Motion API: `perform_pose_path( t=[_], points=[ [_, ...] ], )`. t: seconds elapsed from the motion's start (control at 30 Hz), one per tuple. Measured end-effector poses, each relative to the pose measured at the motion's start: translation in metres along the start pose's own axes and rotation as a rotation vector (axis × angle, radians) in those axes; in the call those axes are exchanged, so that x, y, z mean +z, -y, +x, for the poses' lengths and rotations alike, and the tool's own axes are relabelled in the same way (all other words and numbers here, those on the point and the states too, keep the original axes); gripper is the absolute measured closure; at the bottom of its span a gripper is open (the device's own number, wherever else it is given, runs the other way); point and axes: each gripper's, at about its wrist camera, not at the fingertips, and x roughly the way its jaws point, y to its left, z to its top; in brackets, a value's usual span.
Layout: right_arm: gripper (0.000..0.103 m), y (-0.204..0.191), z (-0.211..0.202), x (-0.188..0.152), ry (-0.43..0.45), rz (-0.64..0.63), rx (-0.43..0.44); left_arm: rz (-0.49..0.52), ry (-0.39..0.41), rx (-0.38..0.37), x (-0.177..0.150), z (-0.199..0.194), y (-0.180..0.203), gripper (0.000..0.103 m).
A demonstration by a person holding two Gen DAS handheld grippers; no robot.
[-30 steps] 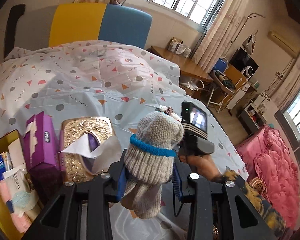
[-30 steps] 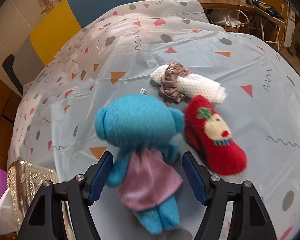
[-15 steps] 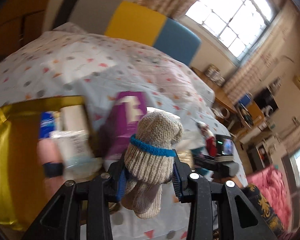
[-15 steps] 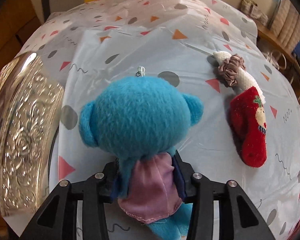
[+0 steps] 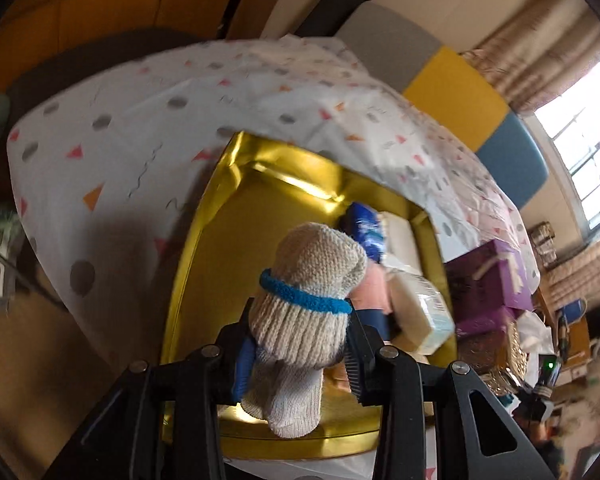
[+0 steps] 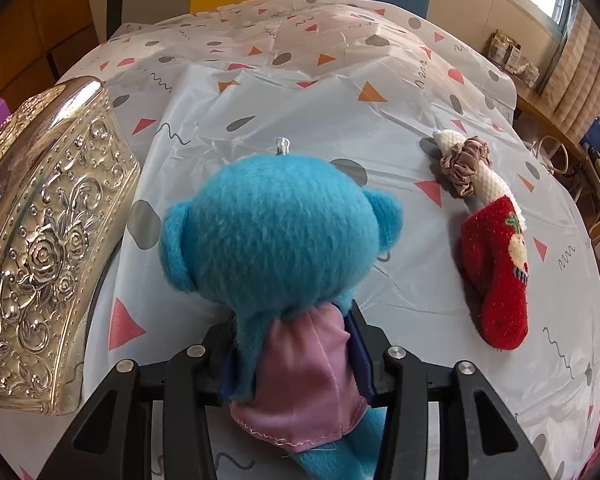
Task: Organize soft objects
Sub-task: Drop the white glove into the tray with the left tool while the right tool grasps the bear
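My left gripper point(image 5: 296, 350) is shut on a beige knitted sock point(image 5: 304, 304) with a blue band and holds it over a gold box point(image 5: 204, 248) that holds tissue packs and other soft packets point(image 5: 416, 304). My right gripper point(image 6: 294, 354) is shut on a blue plush bear point(image 6: 276, 232) in a pink skirt, just above the patterned tablecloth. A red Christmas sock point(image 6: 496, 268) and a white knitted sock with a mauve scrunchie point(image 6: 466, 164) lie to the bear's right.
An embossed silver tissue box point(image 6: 40, 240) stands left of the bear. A purple tissue box point(image 5: 488, 280) sits right of the gold box. The table's edge point(image 5: 32, 216) falls away at the left of the left wrist view.
My left gripper has swung left with the beige sock, from over the tissue boxes to over the gold box. My right gripper has shut on the blue bear and turned left.
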Motion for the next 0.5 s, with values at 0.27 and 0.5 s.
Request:
perform_pose_path(
  t=[0.27, 0.5],
  points=[
    [0.057, -0.001, -0.002, -0.001, 0.013, -0.02, -0.01, -0.018, -0.038, 0.029, 0.024, 0.035, 0.009, 0.064],
    [0.057, -0.002, -0.003, -0.001, 0.02, -0.038, -0.017, 0.052, -0.051, 0.079, 0.057, 0.075, 0.037, 0.064]
  ],
)
